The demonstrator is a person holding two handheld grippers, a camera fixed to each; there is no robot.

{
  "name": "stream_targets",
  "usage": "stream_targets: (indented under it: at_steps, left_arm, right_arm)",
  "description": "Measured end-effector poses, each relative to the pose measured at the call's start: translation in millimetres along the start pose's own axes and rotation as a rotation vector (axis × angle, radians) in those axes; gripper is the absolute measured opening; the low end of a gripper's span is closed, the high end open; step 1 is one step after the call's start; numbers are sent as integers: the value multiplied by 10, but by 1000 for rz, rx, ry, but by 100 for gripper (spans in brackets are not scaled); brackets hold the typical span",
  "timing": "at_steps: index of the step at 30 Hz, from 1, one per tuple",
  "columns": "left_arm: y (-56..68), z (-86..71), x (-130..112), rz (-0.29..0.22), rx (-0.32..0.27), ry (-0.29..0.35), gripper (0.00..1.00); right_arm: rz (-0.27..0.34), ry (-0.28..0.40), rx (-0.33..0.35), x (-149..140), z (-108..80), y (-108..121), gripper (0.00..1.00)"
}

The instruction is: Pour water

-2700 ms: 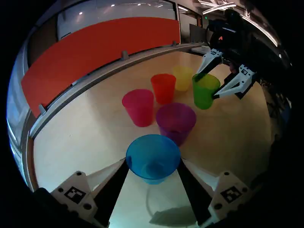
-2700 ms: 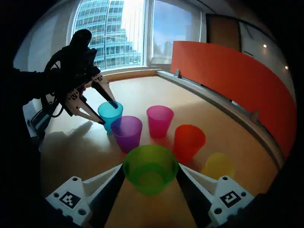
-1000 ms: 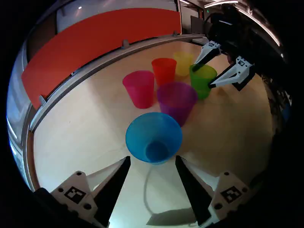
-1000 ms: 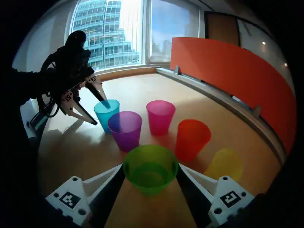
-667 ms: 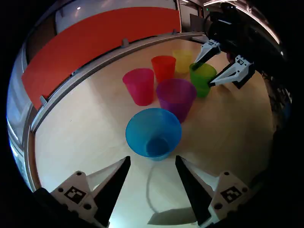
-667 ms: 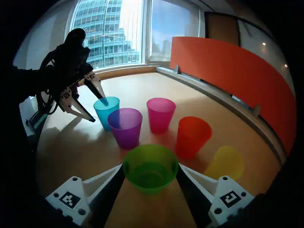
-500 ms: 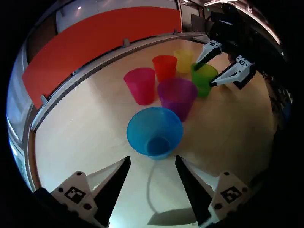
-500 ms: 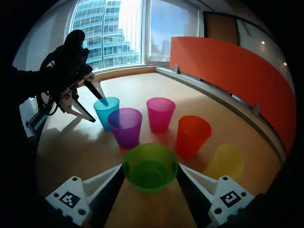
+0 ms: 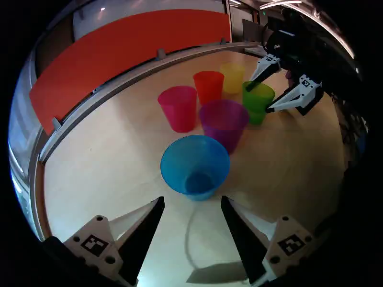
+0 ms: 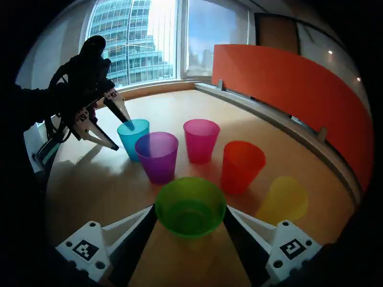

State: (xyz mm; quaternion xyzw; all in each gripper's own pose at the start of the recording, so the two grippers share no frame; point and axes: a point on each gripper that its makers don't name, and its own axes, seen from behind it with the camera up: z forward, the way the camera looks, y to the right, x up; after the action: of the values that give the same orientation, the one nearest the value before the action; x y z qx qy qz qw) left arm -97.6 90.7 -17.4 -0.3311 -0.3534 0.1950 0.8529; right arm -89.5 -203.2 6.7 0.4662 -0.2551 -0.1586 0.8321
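Right gripper view: translucent green cup (image 10: 190, 210)

1. Every cup I see is thin see-through plastic, smooth and slightly glossy: blue cup (image 9: 195, 167), purple cup (image 9: 223, 122), pink cup (image 9: 177, 107), green cup (image 10: 190, 206).
2. The table (image 9: 110, 158) looks like pale wood or laminate to me. It's smooth with a soft sheen and picks up the cup colours.
3. The orange panel (image 9: 124, 48) reads flat and matt.
4. On my left gripper (image 9: 191, 198), the fingers (image 9: 143, 229) look matt black, on white hard plastic.
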Motion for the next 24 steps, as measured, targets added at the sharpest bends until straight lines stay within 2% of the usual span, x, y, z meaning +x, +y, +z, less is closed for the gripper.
stream_targets:
  at_steps: [9, 15, 24]
  left_arm:
    - [-63, -84, -11, -24, 15, 13, 87]
    - [-84, -149, -25, -44, 29, 26, 87]
    - [-122, -284, -79, -85, 55, 49, 87]
  right_arm:
    - [15, 4, -17, -19, -79, 27, 100]
    - [14, 9, -36, -61, -182, 28, 100]
    - [47, 20, -73, -176, -351, 9, 100]
